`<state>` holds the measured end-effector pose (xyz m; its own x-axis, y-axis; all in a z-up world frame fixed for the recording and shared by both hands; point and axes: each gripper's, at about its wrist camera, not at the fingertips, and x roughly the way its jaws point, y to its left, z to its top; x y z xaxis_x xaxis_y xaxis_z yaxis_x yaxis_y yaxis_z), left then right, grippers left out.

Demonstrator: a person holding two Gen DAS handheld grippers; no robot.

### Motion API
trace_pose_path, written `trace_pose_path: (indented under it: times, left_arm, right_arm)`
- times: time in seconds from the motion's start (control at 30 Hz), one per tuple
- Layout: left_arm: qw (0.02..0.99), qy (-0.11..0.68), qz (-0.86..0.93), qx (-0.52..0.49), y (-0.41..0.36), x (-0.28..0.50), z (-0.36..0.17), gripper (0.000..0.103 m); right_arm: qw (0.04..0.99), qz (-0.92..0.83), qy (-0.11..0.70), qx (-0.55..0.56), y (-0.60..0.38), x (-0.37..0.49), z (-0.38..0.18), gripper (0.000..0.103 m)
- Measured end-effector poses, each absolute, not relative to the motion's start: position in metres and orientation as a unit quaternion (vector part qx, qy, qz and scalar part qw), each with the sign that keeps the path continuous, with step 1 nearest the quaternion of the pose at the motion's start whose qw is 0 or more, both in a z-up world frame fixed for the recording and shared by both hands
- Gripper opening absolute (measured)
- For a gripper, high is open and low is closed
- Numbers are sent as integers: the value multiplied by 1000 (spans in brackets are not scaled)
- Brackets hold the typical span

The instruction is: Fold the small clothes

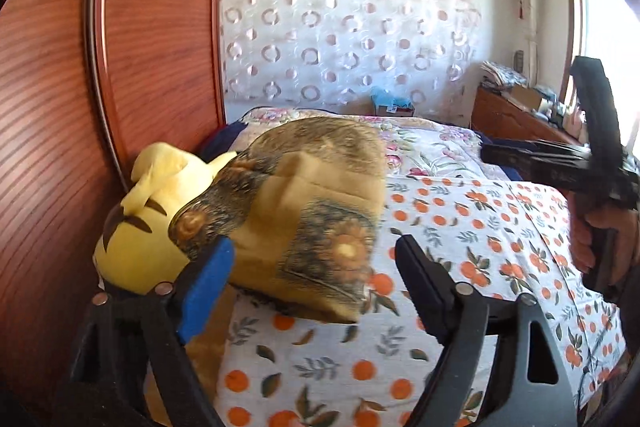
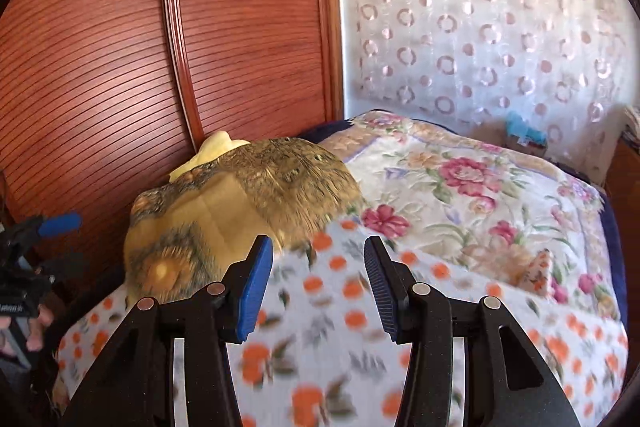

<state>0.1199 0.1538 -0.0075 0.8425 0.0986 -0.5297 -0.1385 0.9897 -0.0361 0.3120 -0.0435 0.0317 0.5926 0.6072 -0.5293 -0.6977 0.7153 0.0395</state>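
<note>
Folded brown-and-tan cloth [image 1: 304,223] with a dark feathery print and a flower motif lies in a thick bundle on the bed [image 1: 460,227], near the reddish wooden headboard [image 1: 152,27], its far edge resting against a yellow plush toy [image 1: 148,211] that sits between the bundle and the wood. Under it spreads a white sheet printed with oranges [image 2: 340,327], and farther back a quilt with pink flowers [image 2: 460,179] covers the rest of the bed. No container holds anything that can be made out; on the wooden cabinet [image 1: 508,115] by the window there are stacked things too small to tell. The left gripper [image 1: 312,275] points downward over the near corner of the bundle, its jaws wide apart with nothing pressed between them; the blue pad [image 1: 208,287] overlaps the cloth's edge in the left wrist view, though whether it touches I cannot tell. The right gripper [image 2: 316,283] hangs above the orange-printed sheet just beside the bundle, tilted downward, jaws standing apart and empty. From the left wrist view the right gripper's black body shows at the far right edge, a hand [image 1: 600,239] wrapped round its handle; from the right wrist view the left gripper shows at the left edge, fingers [image 2: 36,331] curled beneath it.
</note>
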Motion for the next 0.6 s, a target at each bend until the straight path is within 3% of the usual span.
trace_pose_path:
  times: [0.23,0.37,0.6]
  left_arm:
    - [962,272,7,-1,97,115,0,83]
    - [963,268,-27,5,66,109,5,83]
    - [965,255,-58,16,17,93,14,83]
  right_arm:
    - [908,326,251,-75,-110,234,39,50]
    - [920,297,246,-69,-143,184,50,59]
    - [942,239,229,-43,-181,110,65,63]
